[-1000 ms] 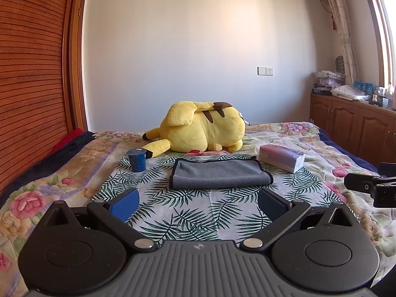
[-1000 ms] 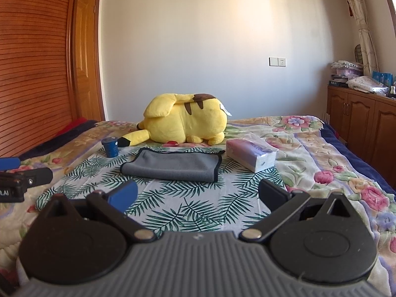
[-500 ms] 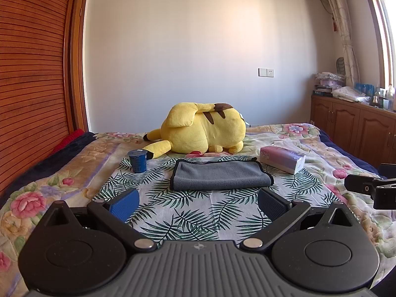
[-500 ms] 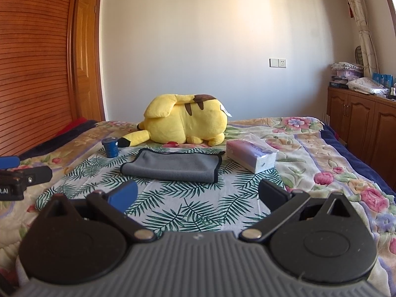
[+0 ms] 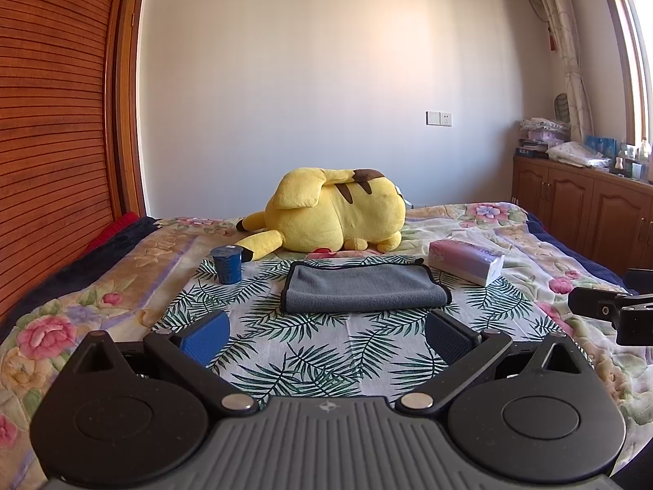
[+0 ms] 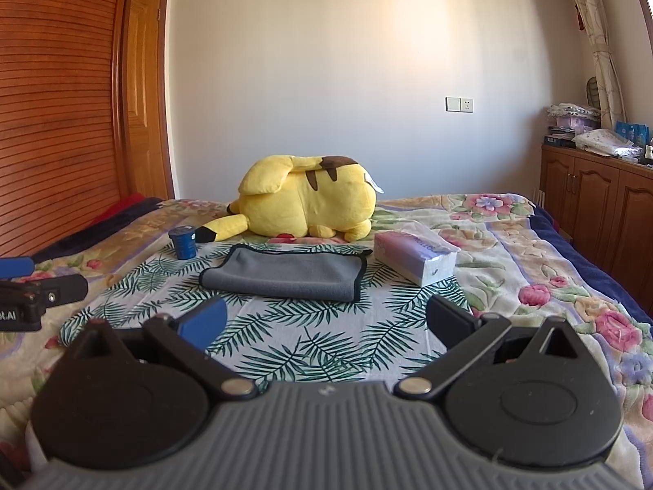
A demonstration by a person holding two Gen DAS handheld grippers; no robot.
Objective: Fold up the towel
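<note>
A grey towel (image 5: 361,288) with a dark edge lies folded flat on the palm-leaf cloth on the bed; it also shows in the right wrist view (image 6: 285,272). My left gripper (image 5: 324,332) is open and empty, hovering in front of the towel and apart from it. My right gripper (image 6: 324,320) is open and empty, also short of the towel. Each gripper's side shows in the other's view, the right gripper (image 5: 612,308) at the right edge and the left gripper (image 6: 36,292) at the left edge.
A yellow plush toy (image 5: 334,214) lies behind the towel. A small blue cup (image 5: 227,263) stands to its left and a tissue pack (image 5: 465,261) to its right. A wooden wardrobe (image 5: 53,134) lines the left side, cabinets (image 5: 579,208) the right.
Both grippers have dipped or shifted very slightly; the scene sits a little lower in the left wrist view. The towel has not moved and both grippers stay open.
</note>
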